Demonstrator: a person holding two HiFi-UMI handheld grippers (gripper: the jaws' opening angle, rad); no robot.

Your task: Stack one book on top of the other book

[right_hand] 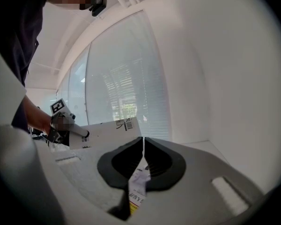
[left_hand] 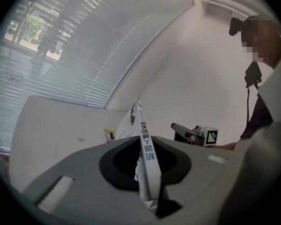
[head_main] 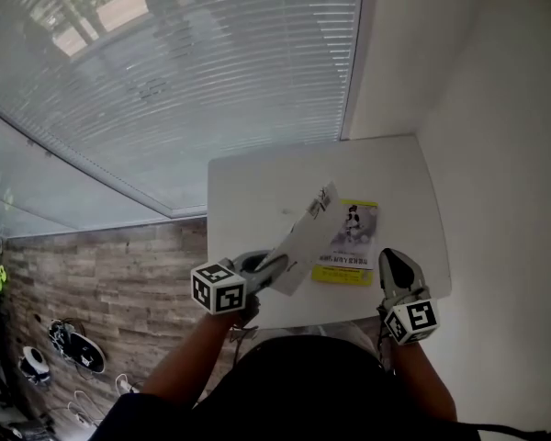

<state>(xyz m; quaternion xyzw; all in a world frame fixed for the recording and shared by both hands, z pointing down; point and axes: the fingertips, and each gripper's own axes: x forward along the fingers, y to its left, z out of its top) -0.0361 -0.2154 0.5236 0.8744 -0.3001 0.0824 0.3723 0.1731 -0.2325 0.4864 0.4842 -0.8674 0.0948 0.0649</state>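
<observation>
On the white table (head_main: 257,191), yellow book (head_main: 354,246) flat, long axis towards the window, white book (head_main: 305,239) raised over its left edge, slanting up-right, left gripper (head_main: 274,266) clamping its lower end, right gripper (head_main: 392,266) closed just beside the yellow book

White tabletop (head_main: 248,191) in a corner, slatted window blinds (head_main: 211,72) behind, white wall (head_main: 514,154) beside, wood-plank floor (head_main: 101,274), shoes (head_main: 73,347) lying there.

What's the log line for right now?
left tongs: shut on white book, tilted over yellow book | right tongs: shut, empty | yellow book: flat on table
</observation>
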